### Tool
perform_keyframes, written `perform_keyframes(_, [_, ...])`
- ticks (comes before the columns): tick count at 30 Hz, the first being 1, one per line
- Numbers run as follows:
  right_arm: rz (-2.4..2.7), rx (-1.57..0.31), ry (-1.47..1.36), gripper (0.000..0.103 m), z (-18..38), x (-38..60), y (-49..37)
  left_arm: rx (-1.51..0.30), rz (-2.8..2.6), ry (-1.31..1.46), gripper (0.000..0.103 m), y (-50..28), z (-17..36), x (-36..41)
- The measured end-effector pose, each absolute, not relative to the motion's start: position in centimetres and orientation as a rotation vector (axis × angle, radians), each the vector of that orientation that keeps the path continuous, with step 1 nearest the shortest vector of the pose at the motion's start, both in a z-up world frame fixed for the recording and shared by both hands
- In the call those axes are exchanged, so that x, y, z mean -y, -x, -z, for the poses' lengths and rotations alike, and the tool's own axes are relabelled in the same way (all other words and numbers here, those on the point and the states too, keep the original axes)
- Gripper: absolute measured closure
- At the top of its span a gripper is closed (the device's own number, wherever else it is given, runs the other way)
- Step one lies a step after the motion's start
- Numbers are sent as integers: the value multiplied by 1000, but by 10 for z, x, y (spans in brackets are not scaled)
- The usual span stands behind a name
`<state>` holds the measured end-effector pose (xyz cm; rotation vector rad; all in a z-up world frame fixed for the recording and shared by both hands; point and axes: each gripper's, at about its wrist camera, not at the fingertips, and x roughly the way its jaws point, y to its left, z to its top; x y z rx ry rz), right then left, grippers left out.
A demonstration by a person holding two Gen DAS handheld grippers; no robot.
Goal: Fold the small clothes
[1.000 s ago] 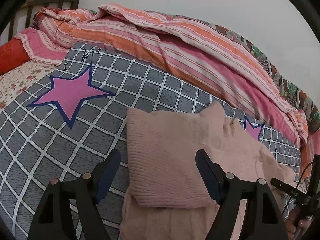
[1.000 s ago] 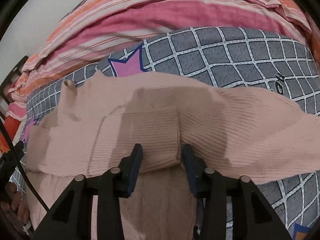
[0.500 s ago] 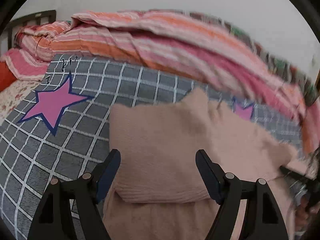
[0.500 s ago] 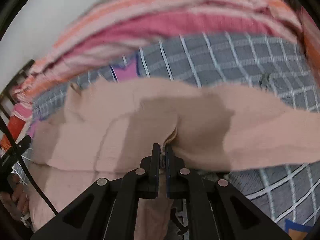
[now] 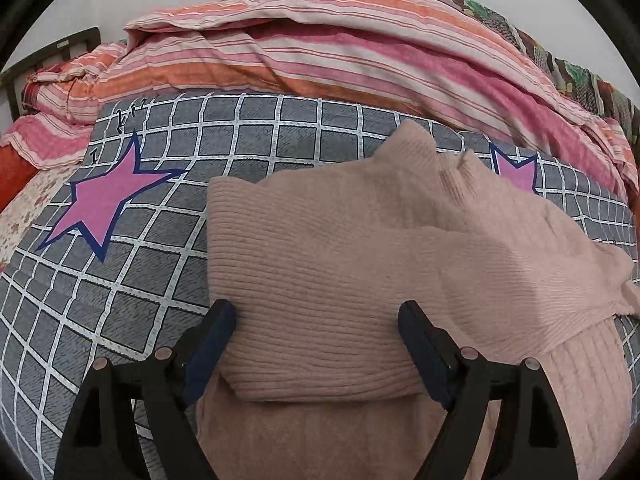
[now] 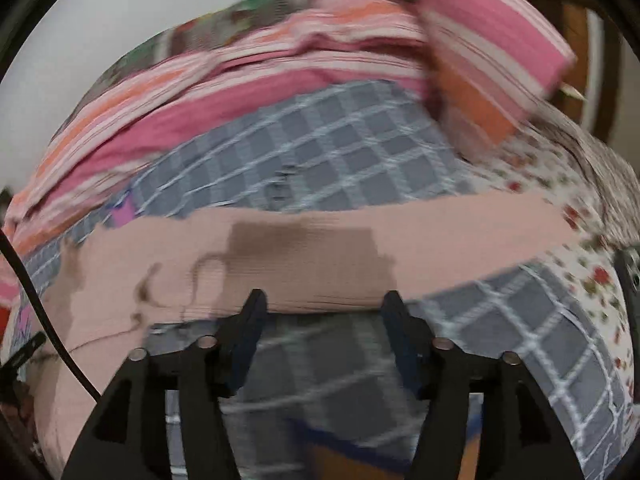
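Note:
A pink ribbed sweater (image 5: 320,264) lies on a grey checked blanket (image 5: 120,304) with pink stars. One sleeve is folded across its body. My left gripper (image 5: 316,316) hovers low over that folded part. Its jaws are opening, and the knit lies between the fingers without the pads pressing on it. In the blurred right wrist view the other sleeve (image 6: 440,236) lies stretched out to the right. My right gripper (image 6: 325,308) sits just short of the sleeve's near edge. Its jaws are opening, with only blanket between the fingers.
A bunched pink and orange striped quilt (image 5: 340,52) runs along the far side of the bed. A floral sheet (image 6: 580,216) shows at the blanket's right end, with wooden furniture (image 6: 572,40) beyond. A dark bed frame (image 5: 48,56) stands far left. A black cable (image 6: 36,304) crosses the right view.
The right gripper shut on the folded sleeve, swung right with it, then opened and let it go, leaving the sleeve stretched out. The left gripper moved in lower over the sweater.

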<state>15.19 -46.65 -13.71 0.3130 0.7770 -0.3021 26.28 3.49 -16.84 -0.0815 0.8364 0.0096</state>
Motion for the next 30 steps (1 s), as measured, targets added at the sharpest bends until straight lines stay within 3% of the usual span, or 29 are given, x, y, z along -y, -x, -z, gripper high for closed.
perform_keyframes(11, [346, -753, -587, 41, 156, 547, -158, -828, -6, 85, 19, -264, 168, -35])
perform_keyframes(14, [391, -746, -600, 58, 156, 561, -160, -818, 0, 97, 19, -262, 166, -36])
perform_keyframes(15, [407, -745, -592, 72, 155, 563, -162, -814, 5, 105, 19, -262, 165, -37])
perform_keyframes(16, [415, -748, -573, 94, 154, 564, -164, -812, 7, 113, 19, -262, 164, -38])
perform_keyframes(21, [458, -721, -386, 97, 131, 535, -172, -773, 10, 246, 19, -255, 156, -60])
perform_keyframes(30, [317, -614, -85, 97, 59, 384, -204, -720, -82, 396, 19, -238, 143, -114])
